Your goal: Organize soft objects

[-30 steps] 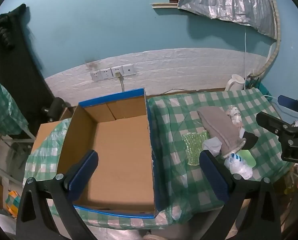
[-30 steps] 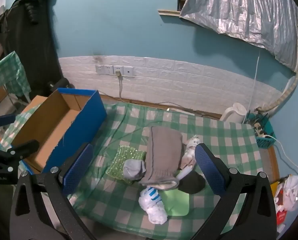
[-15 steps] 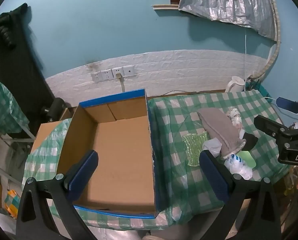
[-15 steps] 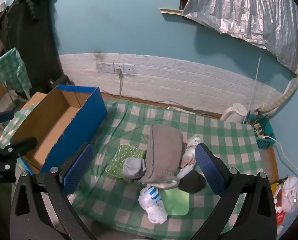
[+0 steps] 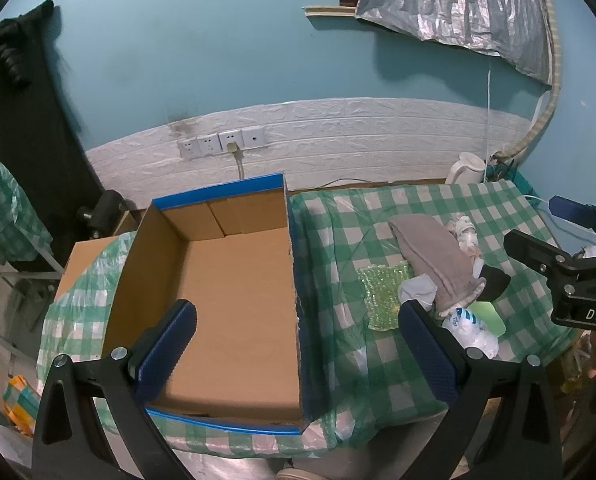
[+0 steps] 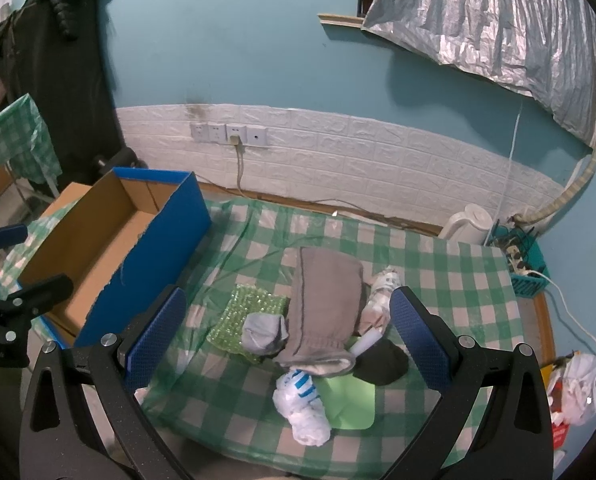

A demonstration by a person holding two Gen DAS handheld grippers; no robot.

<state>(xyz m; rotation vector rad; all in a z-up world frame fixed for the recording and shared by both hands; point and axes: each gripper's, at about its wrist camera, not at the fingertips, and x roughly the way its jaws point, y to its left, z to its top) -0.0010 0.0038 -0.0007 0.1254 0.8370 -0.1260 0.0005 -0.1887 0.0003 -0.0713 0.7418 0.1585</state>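
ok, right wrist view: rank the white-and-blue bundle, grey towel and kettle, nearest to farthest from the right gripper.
1. White-and-blue bundle: front table edge, just below the right gripper.
2. Grey towel: mid-table, on the pile.
3. Kettle: far right corner by the wall.

soft pile [image 6: 322, 320] heaped, cardboard box [image 5: 225, 300] open

The box [image 5: 233, 300] is matt brown cardboard inside, blue outside. A glossy, wrinkled plastic film covers the checked tablecloth [image 6: 438, 276]. The grey cloth [image 6: 324, 304] looks soft and matt; the green pouch [image 6: 253, 314] is bumpy and shiny.
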